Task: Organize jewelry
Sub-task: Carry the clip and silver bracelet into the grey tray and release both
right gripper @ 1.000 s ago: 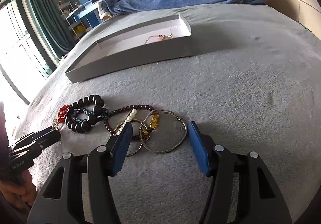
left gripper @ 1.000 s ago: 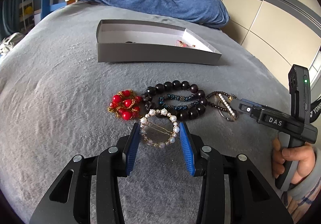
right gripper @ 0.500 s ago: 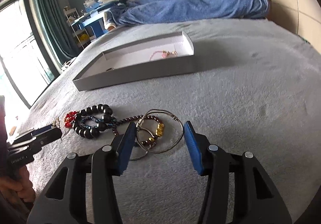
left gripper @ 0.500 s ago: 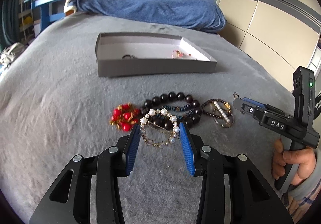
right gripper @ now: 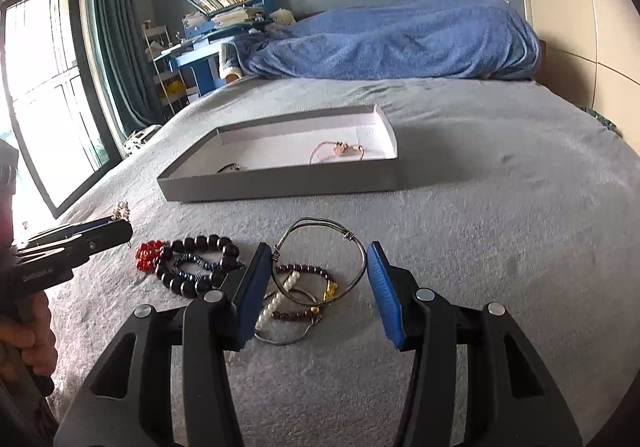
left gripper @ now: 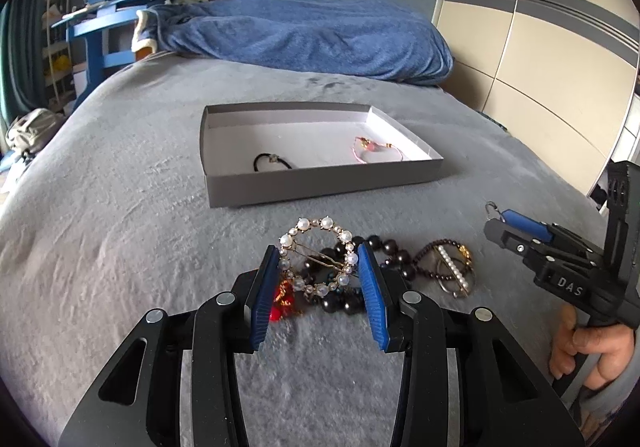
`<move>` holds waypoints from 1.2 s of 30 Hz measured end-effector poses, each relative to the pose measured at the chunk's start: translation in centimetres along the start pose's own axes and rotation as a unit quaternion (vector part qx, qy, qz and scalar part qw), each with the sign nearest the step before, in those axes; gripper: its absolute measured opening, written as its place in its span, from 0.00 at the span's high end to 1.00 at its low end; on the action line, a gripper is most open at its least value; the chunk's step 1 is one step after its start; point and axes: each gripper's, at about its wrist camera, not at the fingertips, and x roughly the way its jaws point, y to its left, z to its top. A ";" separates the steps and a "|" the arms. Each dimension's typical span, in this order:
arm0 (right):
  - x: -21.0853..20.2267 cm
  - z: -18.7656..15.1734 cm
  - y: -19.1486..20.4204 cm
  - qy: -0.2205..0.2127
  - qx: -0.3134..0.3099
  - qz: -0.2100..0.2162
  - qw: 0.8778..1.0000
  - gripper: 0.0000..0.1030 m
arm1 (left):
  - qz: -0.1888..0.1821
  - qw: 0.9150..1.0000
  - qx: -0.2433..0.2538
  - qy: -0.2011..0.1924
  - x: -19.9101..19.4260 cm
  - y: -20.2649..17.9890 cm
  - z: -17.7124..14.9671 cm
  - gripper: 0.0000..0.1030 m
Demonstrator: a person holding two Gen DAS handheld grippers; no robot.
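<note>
Red beads [left gripper: 282, 301] half hidden behind left gripper [left gripper: 318, 255] fingers [left gripper: 264, 287].

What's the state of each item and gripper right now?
Left gripper: shut on pearl ring, lifted.
Pearl ring: held upright above the pile.
Right gripper: shut on wire bangle.
Wire bangle: held, tilted up off the bed.
Box: open, on the bed.
Black hair tie: lying in box.
Pink bracelet: lying in box.
Black bead bracelet: lying on bed.
Red beads: lying on bed.
</note>
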 end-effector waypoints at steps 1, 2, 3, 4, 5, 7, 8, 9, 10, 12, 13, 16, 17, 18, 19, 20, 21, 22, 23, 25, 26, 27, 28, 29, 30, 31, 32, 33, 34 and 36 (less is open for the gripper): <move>0.0 0.1 0.0 -0.002 -0.001 0.000 1.000 0.52 | 0.001 1.000 0.001 -0.001 0.1 0.0 0.1 0.60; 0.0 0.2 0.1 -0.004 -0.003 -0.001 1.000 0.52 | 0.002 1.000 0.002 -0.003 0.2 0.0 0.2 0.60; 0.1 0.2 0.1 -0.005 -0.005 -0.002 1.000 0.52 | 0.003 1.000 0.003 -0.005 0.2 0.1 0.3 0.60; 0.2 0.3 0.1 -0.007 -0.006 -0.003 1.000 0.52 | 0.004 1.000 0.004 -0.008 0.4 0.1 0.6 0.60; 0.3 0.4 0.1 -0.007 -0.007 -0.003 1.000 0.52 | 0.005 1.000 0.005 -0.010 0.4 0.2 0.8 0.60; 0.6 0.8 0.1 -0.009 -0.007 -0.003 1.000 0.52 | 0.007 1.000 0.007 -0.015 0.6 0.2 1.3 0.60; 0.8 0.9 0.2 -0.011 -0.007 -0.004 1.000 0.52 | 0.008 1.000 0.008 -0.019 0.7 0.3 1.5 0.60; 1.0 1.1 0.2 -0.011 -0.007 -0.003 1.000 0.52 | 0.010 1.000 0.010 -0.022 0.8 0.3 1.8 0.60; 1.2 1.2 0.2 -0.012 -0.008 -0.003 1.000 0.52 | 0.011 1.000 0.012 -0.025 1.0 0.3 2.2 0.60; 1.7 1.7 0.3 -0.014 -0.011 -0.003 1.000 0.52 | 0.014 0.999 0.016 -0.031 1.3 0.3 2.8 0.60; 1.8 1.8 0.4 -0.015 -0.012 -0.003 1.000 0.52 | 0.015 0.999 0.018 -0.033 1.5 0.3 3.1 0.60; 2.6 2.6 0.2 -0.017 -0.013 -0.003 1.000 0.52 | 0.017 0.999 0.021 -0.036 2.2 0.3 3.9 0.60; 2.9 2.8 0.2 -0.017 -0.012 -0.002 1.000 0.52 | 0.018 0.999 0.022 -0.037 2.4 0.2 4.1 0.60; 3.2 3.2 0.1 -0.018 -0.013 -0.002 1.000 0.52 | 0.019 0.999 0.024 -0.037 2.6 0.2 4.3 0.60; 3.5 3.6 0.0 -0.018 -0.013 -0.002 1.000 0.52 | 0.019 0.999 0.026 -0.037 2.9 0.2 4.6 0.60; 3.9 3.9 -0.1 -0.018 -0.014 -0.001 1.000 0.52 | 0.021 0.999 0.028 -0.038 3.3 0.3 4.9 0.60; 4.2 4.3 -0.1 -0.016 -0.015 -0.002 1.000 0.52 | 0.022 0.999 0.029 -0.038 3.6 0.3 5.3 0.60; 4.8 4.8 -0.2 -0.015 -0.016 -0.002 1.000 0.52 | 0.023 0.999 0.031 -0.037 3.9 0.4 5.6 0.60; 5.2 5.1 -0.2 -0.013 -0.017 -0.002 1.000 0.52 | 0.025 0.998 0.033 -0.037 4.2 0.5 5.9 0.60; 6.3 6.2 -0.3 -0.010 -0.019 0.000 1.000 0.52 | 0.027 0.998 0.037 -0.036 4.9 0.7 6.6 0.60; 6.7 6.6 -0.2 -0.008 -0.020 0.001 1.000 0.52 | 0.028 0.998 0.040 -0.035 5.3 0.8 7.0 0.60; 7.3 7.2 -0.1 -0.006 -0.022 0.003 1.000 0.52 | 0.029 0.998 0.043 -0.034 5.6 0.8 7.3 0.60; 7.8 7.7 0.1 -0.003 -0.024 0.004 1.000 0.52 | 0.030 0.998 0.046 -0.031 6.1 0.9 7.9 0.60; 8.3 8.0 0.3 -0.001 -0.026 0.005 1.000 0.52 | 0.031 0.998 0.049 -0.029 6.6 1.0 8.2 0.60; 8.9 8.5 0.5 0.003 -0.029 0.008 1.000 0.52 | 0.033 0.998 0.051 -0.027 6.9 1.1 8.4 0.60; 9.4 8.9 0.7 0.007 -0.031 0.009 0.999 0.52 | 0.035 0.998 0.054 -0.024 7.5 1.3 8.9 0.60; 10.0 9.2 0.9 0.012 -0.033 0.010 0.999 0.52 | 0.037 0.998 0.056 -0.020 8.0 1.4 9.2 0.60; 10.8 9.6 1.1 0.021 -0.035 0.011 0.999 0.52 | 0.039 0.997 0.058 -0.014 8.7 1.7 9.7 0.60; 11.4 9.8 1.2 0.027 -0.036 0.013 0.999 0.52 | 0.042 0.997 0.057 -0.009 9.2 2.0 10.0 0.60; 12.8 10.2 1.7 0.041 -0.040 0.015 0.998 0.52 | 0.045 0.998 0.054 0.002 10.4 2.7 10.6 0.60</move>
